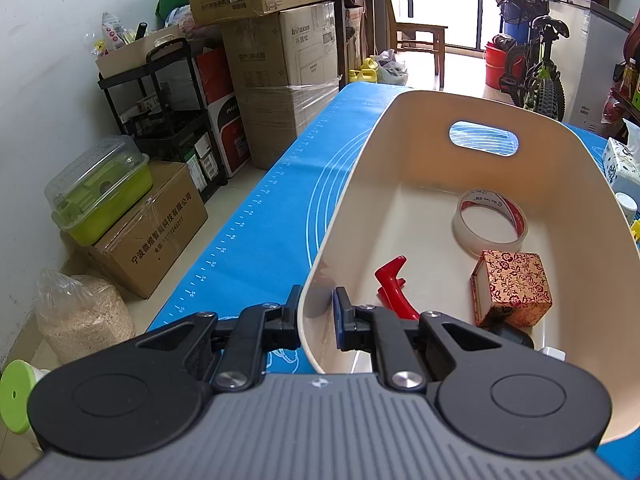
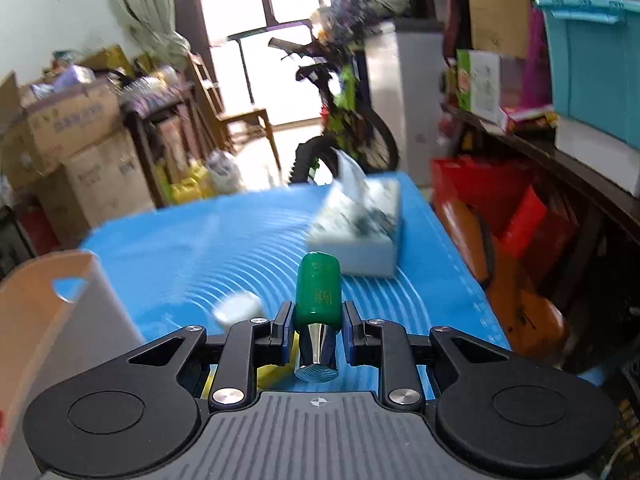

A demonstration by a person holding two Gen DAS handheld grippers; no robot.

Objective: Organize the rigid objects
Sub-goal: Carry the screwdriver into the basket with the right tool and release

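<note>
A cream bin (image 1: 568,216) stands on the blue mat (image 1: 260,220). My left gripper (image 1: 316,312) is shut on the bin's near left wall, one finger outside and one inside. In the bin lie a tape roll (image 1: 490,220), a red plastic piece (image 1: 394,284), a red-patterned box (image 1: 512,288) and a dark round object (image 1: 514,336), partly hidden. My right gripper (image 2: 318,320) is shut on a green cylinder with a chrome end (image 2: 318,296), held above the mat (image 2: 200,256). The bin's corner (image 2: 44,320) is at the left of the right wrist view.
A tissue box (image 2: 360,232) and a small white object (image 2: 238,306) lie on the mat ahead of the right gripper. Something yellow (image 2: 272,372) shows under it. Cardboard boxes (image 1: 276,64) and a shelf (image 1: 168,92) line the left wall. A bicycle (image 1: 536,68) stands beyond the table.
</note>
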